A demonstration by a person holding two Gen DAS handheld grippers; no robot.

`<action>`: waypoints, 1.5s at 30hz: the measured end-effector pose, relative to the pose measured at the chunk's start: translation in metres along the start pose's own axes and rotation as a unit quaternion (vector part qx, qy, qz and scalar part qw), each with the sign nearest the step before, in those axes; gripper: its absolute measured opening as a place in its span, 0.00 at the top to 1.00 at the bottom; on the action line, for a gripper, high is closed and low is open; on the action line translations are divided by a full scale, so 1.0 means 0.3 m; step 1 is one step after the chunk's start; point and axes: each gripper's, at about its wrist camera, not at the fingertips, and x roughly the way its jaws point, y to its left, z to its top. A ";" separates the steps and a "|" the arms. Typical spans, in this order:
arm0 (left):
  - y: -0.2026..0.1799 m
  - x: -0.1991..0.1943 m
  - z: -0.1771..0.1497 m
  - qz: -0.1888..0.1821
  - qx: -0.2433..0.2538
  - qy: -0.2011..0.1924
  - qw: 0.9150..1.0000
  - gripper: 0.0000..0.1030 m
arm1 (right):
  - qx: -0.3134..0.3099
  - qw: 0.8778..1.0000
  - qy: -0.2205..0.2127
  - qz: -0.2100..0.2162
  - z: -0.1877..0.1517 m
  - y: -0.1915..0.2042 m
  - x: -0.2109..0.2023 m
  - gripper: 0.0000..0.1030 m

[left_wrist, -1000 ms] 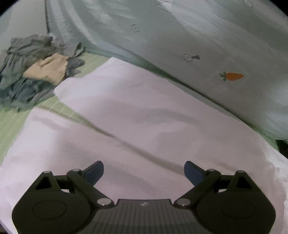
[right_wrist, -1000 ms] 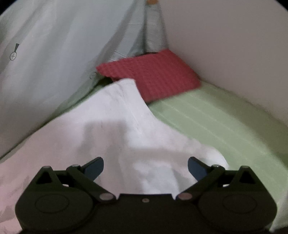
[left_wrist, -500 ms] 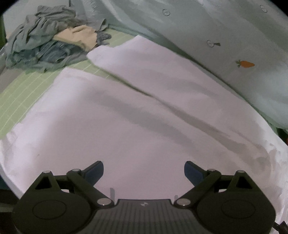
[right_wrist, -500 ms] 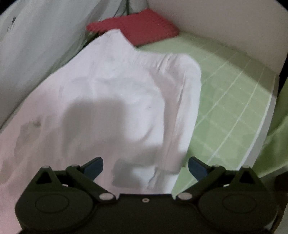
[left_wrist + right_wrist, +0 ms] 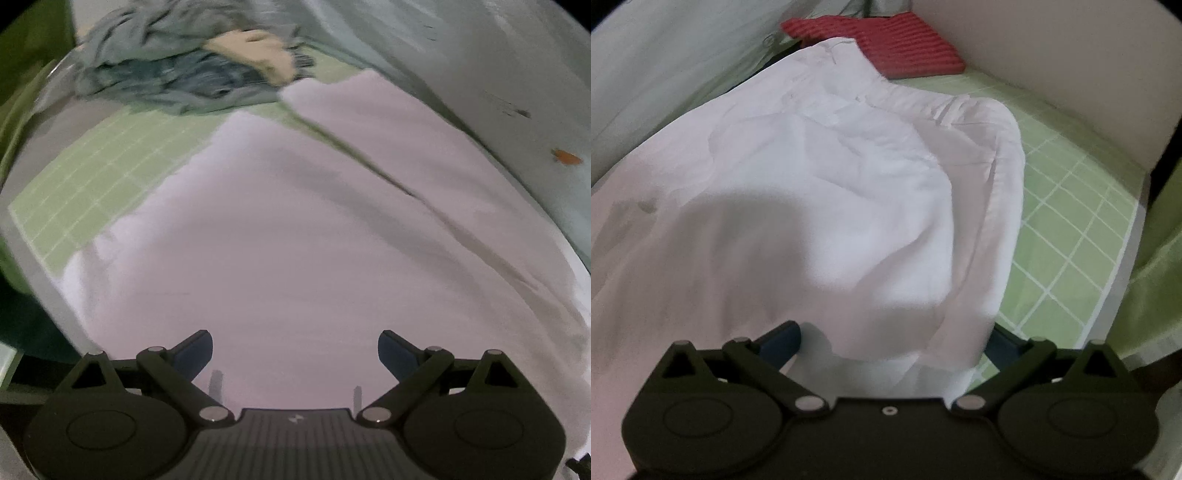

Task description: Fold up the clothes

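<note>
The white trousers [image 5: 295,229] lie spread flat across the green checked mat [image 5: 96,177], legs running away from the left gripper [image 5: 294,350], waistband end under the right gripper [image 5: 892,341]. Both claws are released, jaws wide apart; the left one hovers over plain cloth with nothing between its pads, while the right one has the near corner of the trousers [image 5: 894,314] lying loosely between its open fingers, ungripped.

The likely trouble is a shallow bite: if the right claw closes on only the top layer at that rumpled corner, the lower layer would probably stay behind and the fold would come out skewed. The left view is blurred, so judging an edge there is risky.

Beyond the trousers' leg ends sits a heap of unfolded clothes [image 5: 192,70], close enough that a leg swung that way could snag it. A red folded cloth [image 5: 894,40] touches the far waistband corner, and the pale carrot-print bedding [image 5: 498,74] crowds the trousers' far long edge.
</note>
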 end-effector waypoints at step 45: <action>0.364 0.095 0.087 0.045 -0.126 -0.001 0.991 0.79 | 0.035 0.999 0.005 -0.024 0.022 0.019 0.018 0.00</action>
